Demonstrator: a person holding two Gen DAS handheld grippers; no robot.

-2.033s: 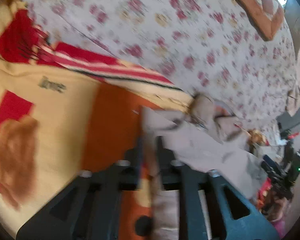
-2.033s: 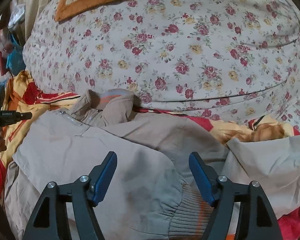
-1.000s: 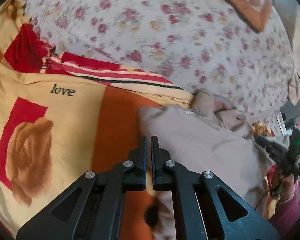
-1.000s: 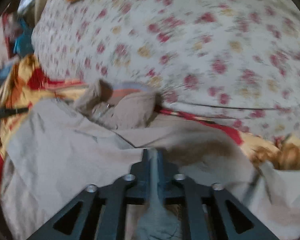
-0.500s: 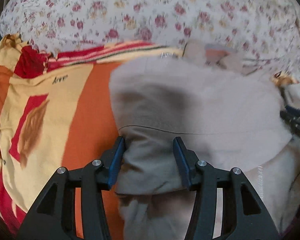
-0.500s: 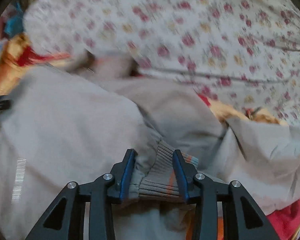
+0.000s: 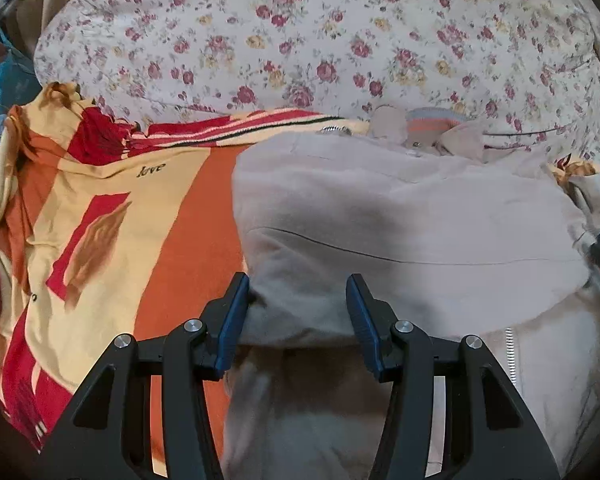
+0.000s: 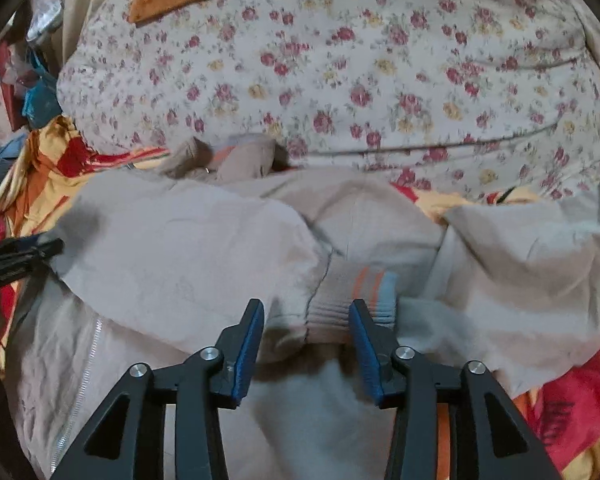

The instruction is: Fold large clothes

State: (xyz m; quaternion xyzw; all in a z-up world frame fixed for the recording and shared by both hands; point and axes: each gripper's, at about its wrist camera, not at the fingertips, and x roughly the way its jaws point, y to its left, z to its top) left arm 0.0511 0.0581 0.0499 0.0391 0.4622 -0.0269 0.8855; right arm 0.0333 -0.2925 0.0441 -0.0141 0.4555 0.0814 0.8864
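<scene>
A beige zip-up jacket (image 7: pixel 400 216) lies spread on a bed, over an orange, yellow and red blanket (image 7: pixel 112 208) and against a floral-print quilt (image 7: pixel 340 40). One sleeve has been laid across the jacket's body, its ribbed cuff (image 8: pixel 348 300) striped orange and pale blue. The left gripper (image 7: pixel 296 312) has its jaws apart, a folded edge of the fabric sitting loosely between them without being pinched. The right gripper (image 8: pixel 306 334) has its jaws opening around the cuff, with the pads no longer pressing it. The likely risk here is that the soft fold springs back or slides (the blanket beneath looks rumpled), or that a withdrawing pad snags the ribbing and drags the sleeve askew.
</scene>
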